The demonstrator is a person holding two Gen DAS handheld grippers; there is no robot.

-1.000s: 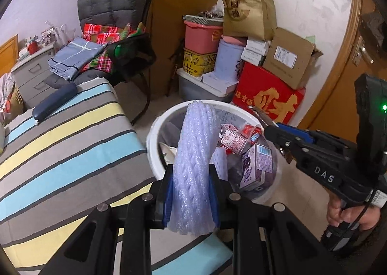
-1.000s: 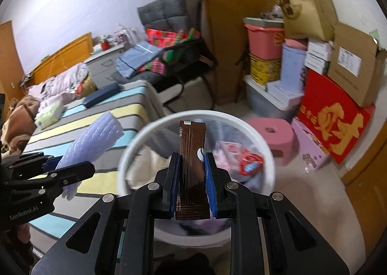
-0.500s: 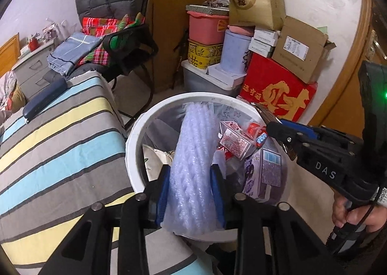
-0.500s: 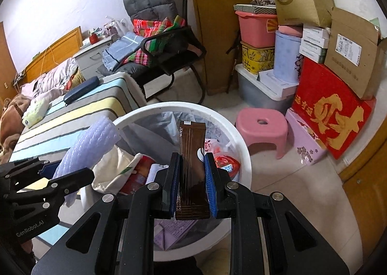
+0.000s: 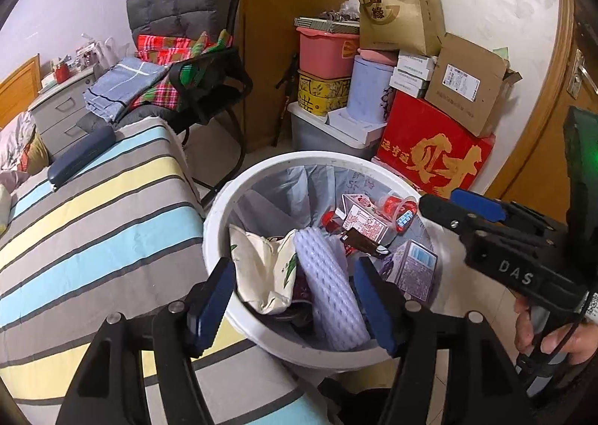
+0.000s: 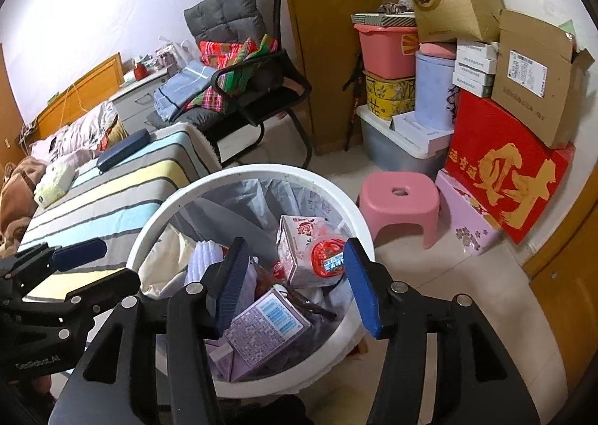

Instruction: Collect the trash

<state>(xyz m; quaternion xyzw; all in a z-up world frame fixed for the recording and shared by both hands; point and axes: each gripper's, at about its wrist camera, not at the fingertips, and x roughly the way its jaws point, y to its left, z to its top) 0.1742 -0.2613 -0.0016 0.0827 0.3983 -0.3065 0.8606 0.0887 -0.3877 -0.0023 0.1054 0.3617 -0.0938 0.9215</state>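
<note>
A white round trash bin [image 5: 215,223] [image 6: 239,176] with a grey liner stands by the bed. It holds milk cartons [image 5: 360,217], a purple carton [image 6: 267,328], a cream bag [image 5: 258,268] and a red cup lid [image 6: 329,253]. The white foam net sleeve [image 5: 329,294] [image 6: 202,260] lies inside the bin between my left fingers. The brown wrapper [image 5: 364,242] lies on the trash. My left gripper [image 5: 295,298] is open over the bin's near rim. My right gripper [image 6: 295,283] is open above the bin; it also shows in the left wrist view [image 5: 452,208].
A striped bed [image 5: 93,208] lies left of the bin, with a dark blue case [image 5: 80,156] on it. A black chair [image 5: 209,89] with clothes stands behind. Stacked boxes and tubs [image 5: 429,148] fill the right corner. A pink stool [image 6: 398,201] stands right of the bin.
Both grippers opened over the bin. The foam net sleeve dropped from the left gripper and the brown wrapper from the right; both now lie inside the bin.
</note>
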